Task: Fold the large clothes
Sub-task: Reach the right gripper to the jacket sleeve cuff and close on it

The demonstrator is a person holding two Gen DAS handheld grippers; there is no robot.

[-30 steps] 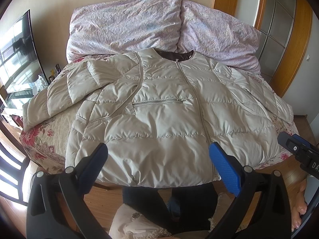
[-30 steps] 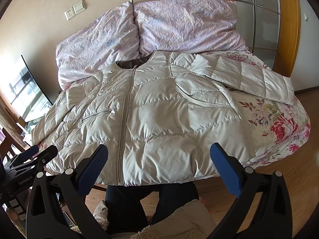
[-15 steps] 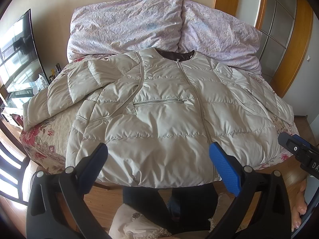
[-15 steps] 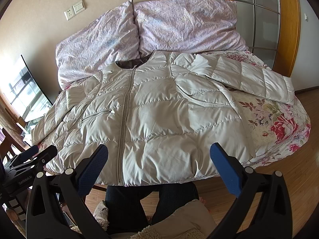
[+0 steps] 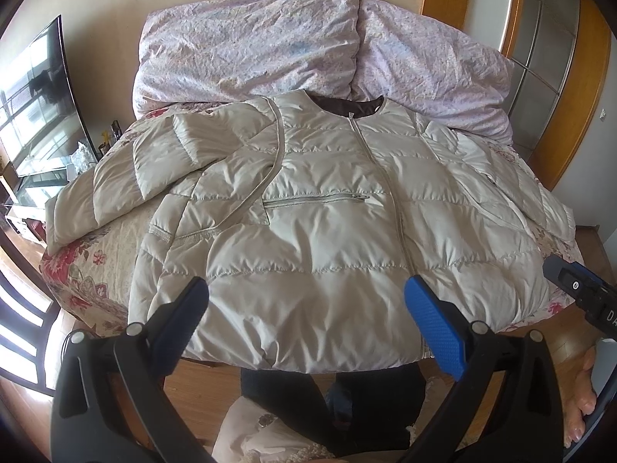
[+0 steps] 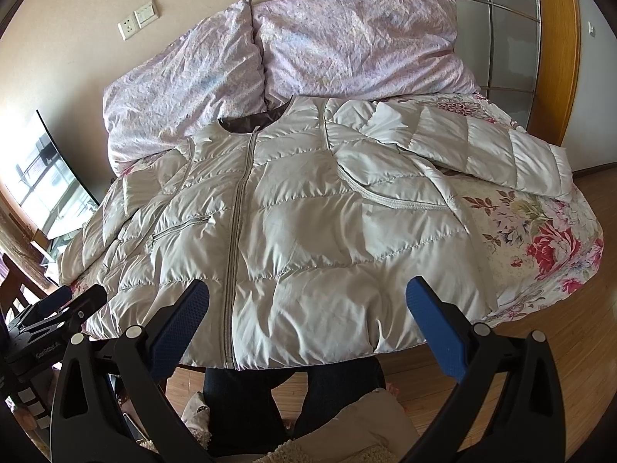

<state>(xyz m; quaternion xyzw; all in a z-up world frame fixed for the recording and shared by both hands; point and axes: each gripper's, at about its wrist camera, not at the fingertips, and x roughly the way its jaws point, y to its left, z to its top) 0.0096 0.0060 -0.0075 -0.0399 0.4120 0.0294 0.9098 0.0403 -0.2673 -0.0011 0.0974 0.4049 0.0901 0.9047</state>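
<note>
**Over the bed, both hand-held grippers wide open above a spread jacket**

Across the bed (image 6: 540, 231) lies the jacket (image 5: 316, 239), pale quilted down, front up and zipped, its collar toward the two pillows (image 5: 250, 42) at the wall. Its hem hangs over the near edge, hiding the mattress side there. One sleeve (image 6: 482, 154) is spread outward over the floral cover; the other sleeve (image 5: 115, 185) is folded partly over itself, its cuff at the bed's far corner. How the jacket's back lies cannot be seen.

The left hand-held gripper (image 5: 306, 320) has its blue-padded fingers (image 5: 437, 328) far apart, holding nothing and clear of the cloth, poised just short of the hem. The right hand-held gripper (image 6: 306, 320) stands the same: spread wide, empty, not touching the jacket. Each shows at the edge of the other's view, largely cut off.

Of the person, only dark-trousered legs (image 6: 246, 405) below the hem and fingertips (image 5: 578, 405) at the left view's right edge are visible; the arms themselves are out of frame.
</note>
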